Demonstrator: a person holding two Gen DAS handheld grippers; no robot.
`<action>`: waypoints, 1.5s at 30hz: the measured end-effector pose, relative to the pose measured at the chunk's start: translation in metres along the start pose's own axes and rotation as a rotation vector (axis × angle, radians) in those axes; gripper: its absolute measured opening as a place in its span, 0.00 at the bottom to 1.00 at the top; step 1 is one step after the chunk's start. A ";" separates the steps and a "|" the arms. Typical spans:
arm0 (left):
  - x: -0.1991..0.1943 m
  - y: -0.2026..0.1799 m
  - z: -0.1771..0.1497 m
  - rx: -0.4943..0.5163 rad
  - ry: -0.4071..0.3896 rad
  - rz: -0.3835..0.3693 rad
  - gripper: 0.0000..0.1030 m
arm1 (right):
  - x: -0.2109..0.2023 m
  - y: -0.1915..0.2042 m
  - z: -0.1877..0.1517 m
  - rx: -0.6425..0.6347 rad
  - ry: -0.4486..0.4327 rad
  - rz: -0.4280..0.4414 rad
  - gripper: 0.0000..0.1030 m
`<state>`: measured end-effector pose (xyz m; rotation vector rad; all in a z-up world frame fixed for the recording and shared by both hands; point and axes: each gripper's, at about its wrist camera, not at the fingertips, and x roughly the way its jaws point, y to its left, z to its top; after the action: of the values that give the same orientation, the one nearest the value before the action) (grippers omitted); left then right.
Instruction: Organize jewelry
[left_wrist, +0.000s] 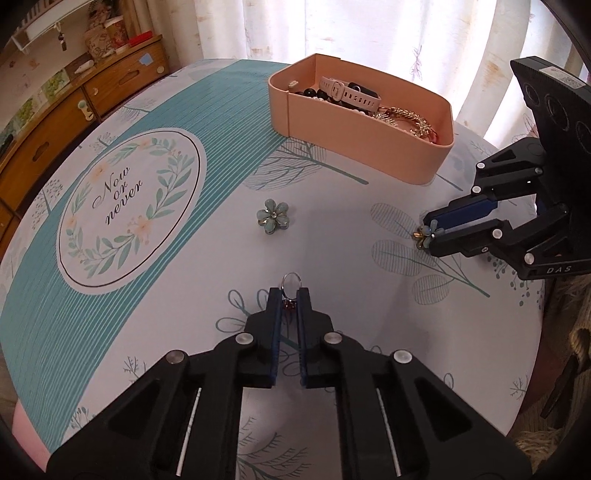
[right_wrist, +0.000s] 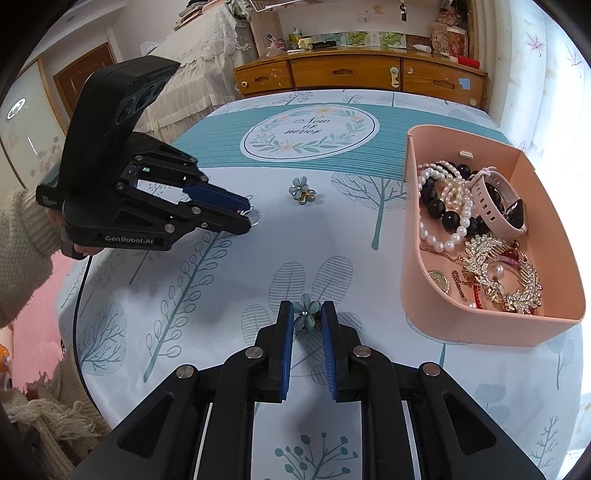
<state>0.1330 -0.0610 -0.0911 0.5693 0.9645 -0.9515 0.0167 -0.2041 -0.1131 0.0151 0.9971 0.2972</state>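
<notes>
My left gripper (left_wrist: 290, 293) is shut on a silver ring with a red stone (left_wrist: 290, 288), held just above the tablecloth; it also shows in the right wrist view (right_wrist: 251, 216). My right gripper (right_wrist: 307, 314) is shut on a blue flower earring (right_wrist: 306, 314), seen too in the left wrist view (left_wrist: 426, 234). A second blue flower earring (left_wrist: 273, 216) lies on the cloth between the grippers and the pink box (left_wrist: 369, 147), also in the right wrist view (right_wrist: 303, 192). The pink box (right_wrist: 412, 229) holds pearl and black bead strings, a pink watch and gold brooches.
The round table wears a teal and white cloth with a "Now or never" wreath (right_wrist: 308, 133). A wooden drawer cabinet (right_wrist: 354, 74) stands behind it, white curtains (left_wrist: 369, 29) at the window side, and a bed (right_wrist: 207, 48) to the far left.
</notes>
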 end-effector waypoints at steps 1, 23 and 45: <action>-0.001 -0.001 0.000 -0.008 -0.004 0.002 0.05 | 0.000 0.000 0.000 0.004 -0.001 0.000 0.15; -0.062 -0.063 0.090 -0.127 -0.337 0.028 0.05 | -0.103 -0.051 0.013 0.223 -0.314 -0.072 0.14; 0.011 -0.073 0.118 -0.265 -0.145 -0.044 0.31 | -0.062 -0.088 0.001 0.327 -0.182 -0.125 0.19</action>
<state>0.1222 -0.1918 -0.0443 0.2533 0.9562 -0.8741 0.0075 -0.3046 -0.0740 0.2716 0.8530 0.0152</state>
